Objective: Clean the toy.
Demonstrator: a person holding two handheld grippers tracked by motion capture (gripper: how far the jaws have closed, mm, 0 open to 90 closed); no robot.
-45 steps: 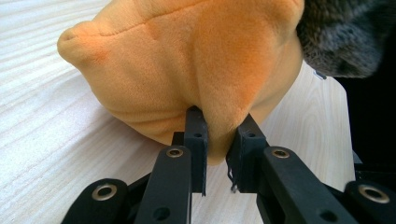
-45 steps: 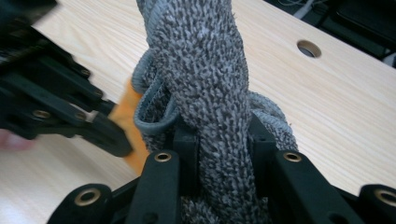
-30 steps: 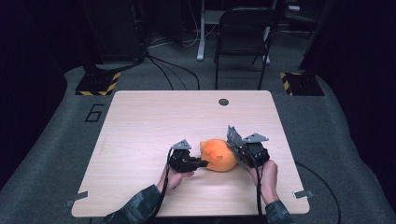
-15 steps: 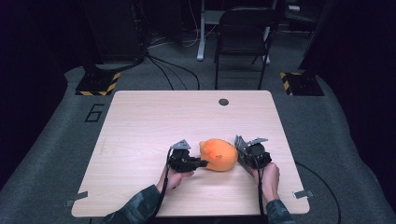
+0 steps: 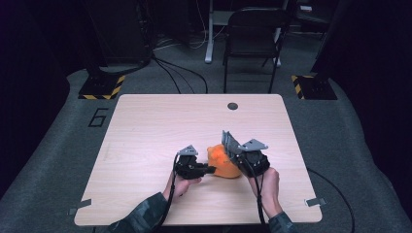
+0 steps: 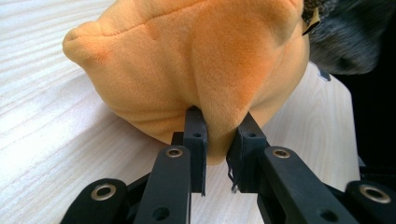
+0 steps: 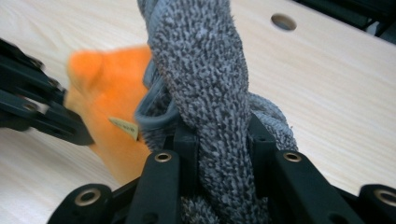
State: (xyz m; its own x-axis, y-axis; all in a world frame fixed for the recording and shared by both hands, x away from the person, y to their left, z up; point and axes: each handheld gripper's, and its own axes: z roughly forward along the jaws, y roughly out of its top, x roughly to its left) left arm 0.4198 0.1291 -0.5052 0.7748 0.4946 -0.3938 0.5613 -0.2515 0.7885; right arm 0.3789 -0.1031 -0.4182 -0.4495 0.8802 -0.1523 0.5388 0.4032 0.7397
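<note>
An orange plush item (image 5: 221, 162) lies on the wooden table (image 5: 160, 126), between my two grippers. My left gripper (image 5: 210, 170) is shut on a fold of the orange plush (image 6: 187, 56); in the left gripper view its jaws (image 6: 217, 126) pinch the fold near the table top. My right gripper (image 5: 234, 155) is at the plush's right end. In the right gripper view it (image 7: 222, 130) is shut on a thick strip of grey fuzzy fabric (image 7: 201, 60) that rises from the orange plush (image 7: 107, 79). A small tan label (image 7: 123, 126) sits where the grey meets the orange.
The table has a round hole (image 5: 232, 106) near its far edge. A dark chair (image 5: 252, 29) stands on the floor behind the table, with cables and yellow-black striped bases (image 5: 102, 87) to either side. The person's forearms enter from the near edge.
The right gripper dropped slightly toward the near edge, then shifted left and up over the plush's right end, with the grey fabric in it. The left gripper has kept still.
</note>
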